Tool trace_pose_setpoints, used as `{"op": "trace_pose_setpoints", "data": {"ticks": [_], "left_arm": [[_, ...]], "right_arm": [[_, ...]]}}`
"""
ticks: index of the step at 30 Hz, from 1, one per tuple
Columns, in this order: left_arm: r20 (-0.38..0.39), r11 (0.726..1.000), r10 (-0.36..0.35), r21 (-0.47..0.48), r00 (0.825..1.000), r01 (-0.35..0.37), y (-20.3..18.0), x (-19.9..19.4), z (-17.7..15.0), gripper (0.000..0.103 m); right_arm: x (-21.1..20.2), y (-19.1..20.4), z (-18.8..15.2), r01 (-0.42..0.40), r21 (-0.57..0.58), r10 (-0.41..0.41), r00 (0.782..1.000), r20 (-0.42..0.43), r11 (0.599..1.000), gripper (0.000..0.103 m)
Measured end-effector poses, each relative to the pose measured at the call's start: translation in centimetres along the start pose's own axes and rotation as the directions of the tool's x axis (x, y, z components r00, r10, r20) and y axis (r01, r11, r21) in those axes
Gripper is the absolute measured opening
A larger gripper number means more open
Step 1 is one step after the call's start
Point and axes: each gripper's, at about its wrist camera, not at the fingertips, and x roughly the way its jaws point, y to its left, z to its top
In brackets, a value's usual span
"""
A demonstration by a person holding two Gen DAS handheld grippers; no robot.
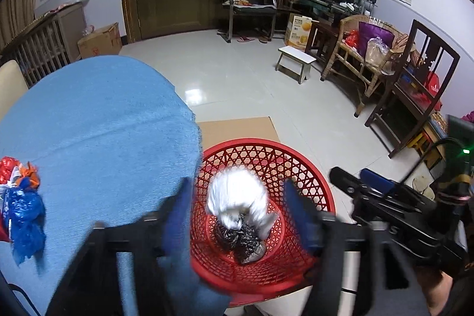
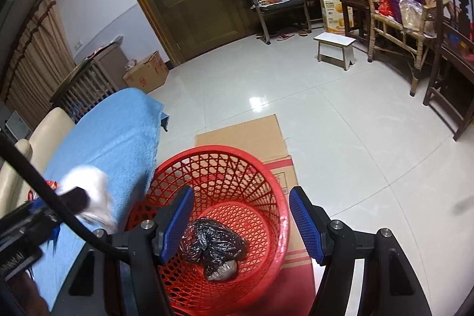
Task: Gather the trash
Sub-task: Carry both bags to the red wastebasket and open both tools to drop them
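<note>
While blurred, white wad (image 1: pixel 237 199) hangs lengthwise-down — above basket (image 1: pixel 305 168).

The left gripper (image 1: pixel 240 215) has a black frame and two fingers faced with blue pads (image 1: pixel 299 215); the right gripper (image 2: pixel 241 222) is built alike, its blue pads (image 2: pixel 305 224) ribbed in a fine grid; round silver screws (image 2: pixel 336 225) sit at the finger joints; a black cable (image 2: pixel 44 191) curves past; a green light (image 1: pixel 466 151) glows on the right gripper's body.
</note>
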Motion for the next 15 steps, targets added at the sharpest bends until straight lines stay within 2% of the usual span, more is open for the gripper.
{"op": "trace_pose_setpoints", "data": {"ticks": [6,10,15], "left_arm": [[0.004,0.999,0.013,-0.034,1.000,-0.012,1.7,-0.9,-0.4,0.076],[0.027,0.996,0.046,-0.073,0.999,-0.044,3.8,-2.5,-1.0,0.076],[0.056,0.985,0.124,-0.126,0.991,-0.117,7.5,-5.3,-2.9,0.076]], "right_arm": [[-0.9,-0.8,0.5,0.022,0.014,-0.022,0.999,0.022,1.000,0.070],[-0.8,-0.5,0.5,0.019,0.020,-0.019,1.000,0.023,1.000,0.070],[-1.0,1.5,0.3,-0.007,-0.017,0.007,1.000,0.027,1.000,0.070]]}}
